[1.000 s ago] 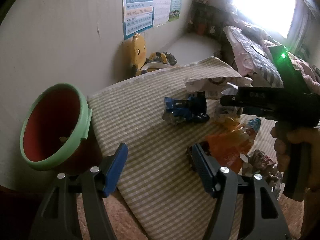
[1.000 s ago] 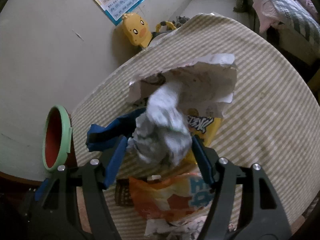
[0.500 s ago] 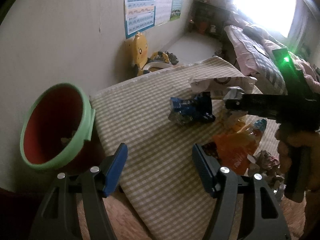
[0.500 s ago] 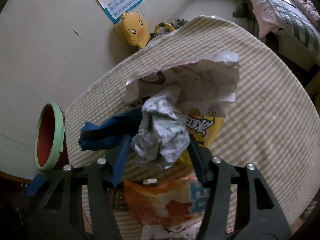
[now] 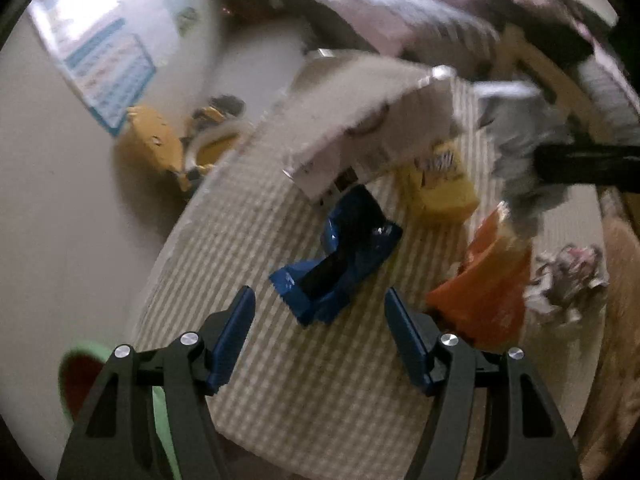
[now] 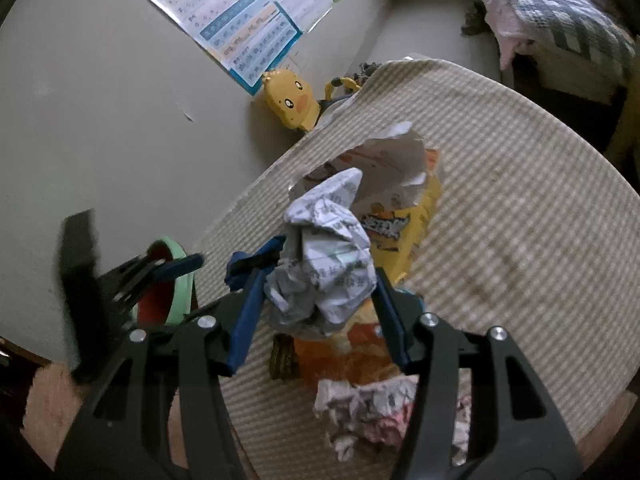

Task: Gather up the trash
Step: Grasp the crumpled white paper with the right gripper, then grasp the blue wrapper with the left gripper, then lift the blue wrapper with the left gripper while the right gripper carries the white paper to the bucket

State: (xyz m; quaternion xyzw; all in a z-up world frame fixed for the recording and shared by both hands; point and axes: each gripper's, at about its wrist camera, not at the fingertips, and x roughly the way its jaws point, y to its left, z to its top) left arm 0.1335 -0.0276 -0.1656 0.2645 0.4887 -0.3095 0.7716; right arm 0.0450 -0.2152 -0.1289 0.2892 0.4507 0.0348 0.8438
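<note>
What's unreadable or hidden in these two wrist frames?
- Bin interior: left wrist view, motion blur and the left gripper arm cover it.
- Crumpled paper: left wrist view, smeared by blur.
- Orange wrapper: right wrist view, mostly behind the held crumpled paper and the right gripper.
- Wall chart text: too small.

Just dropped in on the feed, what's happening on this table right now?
Trash pickup is under way. The right gripper is shut on a crumpled paper ball, held above the striped tablecloth. The left gripper is open and empty, pointed at a blue wrapper. An orange bag, a yellow packet and the green-rimmed bin sit nearby.
</note>
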